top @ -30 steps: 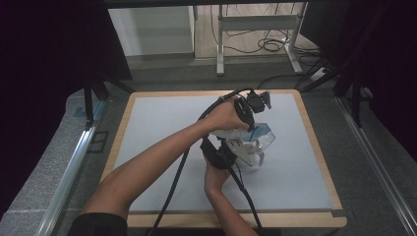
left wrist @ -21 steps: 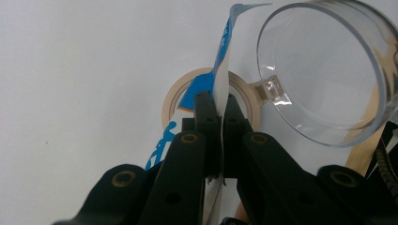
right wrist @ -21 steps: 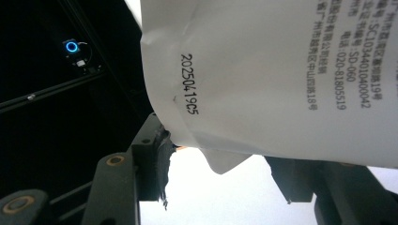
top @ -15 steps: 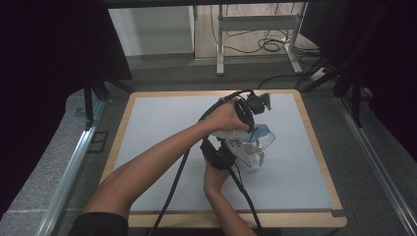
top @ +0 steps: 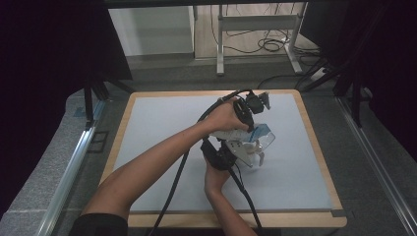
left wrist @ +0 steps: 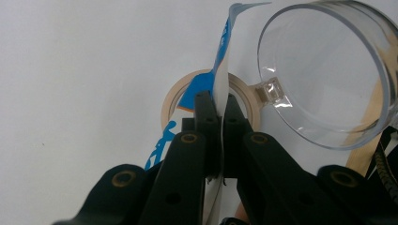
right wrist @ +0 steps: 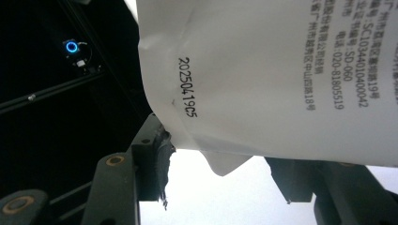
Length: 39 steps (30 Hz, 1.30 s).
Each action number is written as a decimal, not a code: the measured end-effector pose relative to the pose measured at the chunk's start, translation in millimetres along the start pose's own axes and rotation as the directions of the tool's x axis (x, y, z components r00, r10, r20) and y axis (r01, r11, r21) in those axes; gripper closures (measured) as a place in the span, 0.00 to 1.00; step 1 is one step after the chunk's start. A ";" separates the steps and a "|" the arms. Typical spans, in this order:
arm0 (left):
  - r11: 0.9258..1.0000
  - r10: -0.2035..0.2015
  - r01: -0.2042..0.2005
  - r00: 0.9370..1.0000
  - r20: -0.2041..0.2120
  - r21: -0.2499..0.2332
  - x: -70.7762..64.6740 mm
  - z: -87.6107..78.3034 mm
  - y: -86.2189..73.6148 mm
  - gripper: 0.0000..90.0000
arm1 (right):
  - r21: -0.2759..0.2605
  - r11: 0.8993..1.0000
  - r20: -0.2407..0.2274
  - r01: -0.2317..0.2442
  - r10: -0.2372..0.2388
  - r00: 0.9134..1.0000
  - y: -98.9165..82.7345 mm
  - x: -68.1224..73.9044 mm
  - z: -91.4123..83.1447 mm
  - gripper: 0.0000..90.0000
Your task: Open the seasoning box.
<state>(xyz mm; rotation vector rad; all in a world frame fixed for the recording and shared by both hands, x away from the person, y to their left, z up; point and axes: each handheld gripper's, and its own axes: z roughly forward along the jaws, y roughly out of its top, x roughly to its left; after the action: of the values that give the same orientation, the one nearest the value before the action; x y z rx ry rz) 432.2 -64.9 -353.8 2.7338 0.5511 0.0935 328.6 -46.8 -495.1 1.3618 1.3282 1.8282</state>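
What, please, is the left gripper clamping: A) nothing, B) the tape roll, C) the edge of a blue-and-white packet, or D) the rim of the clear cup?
C: in the left gripper view the left gripper is closed on the thin edge of the packet, with the cup beside it and the tape roll on the table beyond.

Tape roll [left wrist: 174,96] on table [top: 147,128]

Dim high view with black, unlit surroundings, pale evenly lit table [top: 147,128], soft grainy detail, bright washed-out white background in gripper views, near black jaws blurred
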 end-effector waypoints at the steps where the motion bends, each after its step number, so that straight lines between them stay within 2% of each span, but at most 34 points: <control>1: 1.000 0.001 -0.001 1.000 0.002 -0.003 0.3 -0.4 -0.3 1.00 | 0.001 1.000 -0.001 0.001 -0.001 1.000 -0.3 0.0 0.2 0.50; 9: 1.000 -0.009 0.010 1.000 0.012 -0.023 2.6 -3.2 -4.2 1.00 | 0.014 0.999 -0.007 0.034 -0.034 0.999 -2.6 -1.6 -0.5 0.50; 15: 0.999 -0.023 0.024 0.999 0.027 -0.049 3.6 -5.4 -8.7 1.00 | 0.033 0.996 -0.013 0.083 -0.082 0.997 -4.5 -5.2 -4.3 0.50; 22: 0.998 -0.021 0.023 0.999 0.034 -0.051 4.5 -5.3 -11.8 1.00 | 0.047 0.995 -0.016 0.091 -0.090 0.996 -7.3 -5.8 -6.5 0.50; 31: 0.999 -0.011 0.012 1.000 0.029 -0.040 0.4 -2.4 -9.1 1.00 | 0.038 0.996 -0.014 0.076 -0.076 0.997 -5.5 -6.0 -7.0 0.49; 36: 1.000 -0.002 0.003 1.000 0.013 -0.030 -1.9 -4.3 -5.3 1.00 | 0.030 0.999 -0.013 0.033 -0.033 0.999 1.3 -2.3 -2.8 0.49; 39: 1.000 -0.001 0.001 1.000 0.012 -0.029 -1.5 -5.0 -4.7 1.00 | 0.025 0.999 -0.014 0.027 -0.027 1.000 3.3 -1.2 -1.9 0.49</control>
<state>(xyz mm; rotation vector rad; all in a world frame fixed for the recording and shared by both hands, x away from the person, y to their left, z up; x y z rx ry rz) 428.4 -59.8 -350.7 2.7038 0.5431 0.0841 327.8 -49.9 -492.7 1.3402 1.3746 1.8116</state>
